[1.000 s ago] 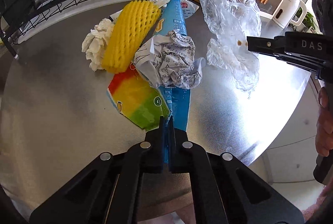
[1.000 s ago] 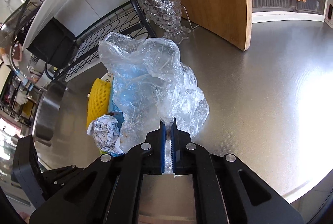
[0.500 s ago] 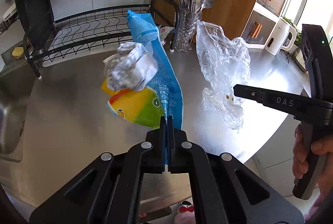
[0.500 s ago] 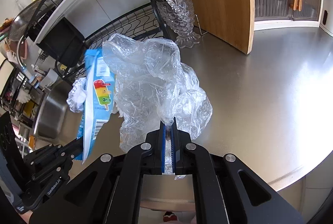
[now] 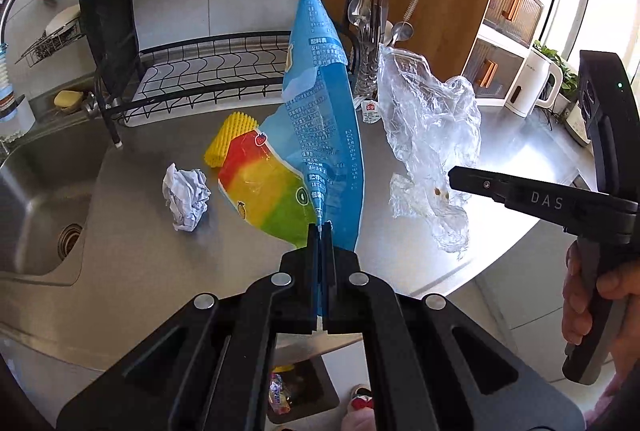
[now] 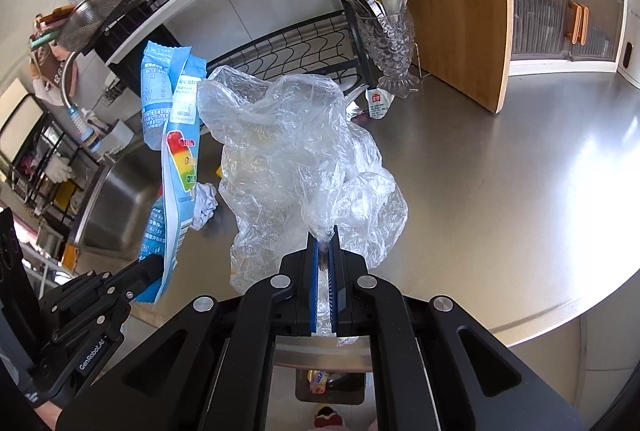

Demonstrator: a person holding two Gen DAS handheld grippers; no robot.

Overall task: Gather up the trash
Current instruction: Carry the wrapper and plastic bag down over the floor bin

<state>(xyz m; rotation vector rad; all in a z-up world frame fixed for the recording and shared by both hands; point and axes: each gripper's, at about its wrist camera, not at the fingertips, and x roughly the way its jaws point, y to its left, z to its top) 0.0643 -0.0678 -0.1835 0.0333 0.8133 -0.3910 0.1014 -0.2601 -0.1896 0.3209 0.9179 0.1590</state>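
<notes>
Our left claw is clamped shut on the bottom edge of the blue ice-pop wrapper, whose long axis runs up from the jaws toward 12 o'clock, clear of the steel counter. Our right claw is pinched shut on the clear plastic bag, which billows from the jaws toward 11 o'clock. Both pieces must go to the bin, which sits on the floor at 6 o'clock, just behind and below the right claw, so we judge the right hand nearer; the crumpled paper and yellow foam net remain on the counter at 10 o'clock of the left claw.
</notes>
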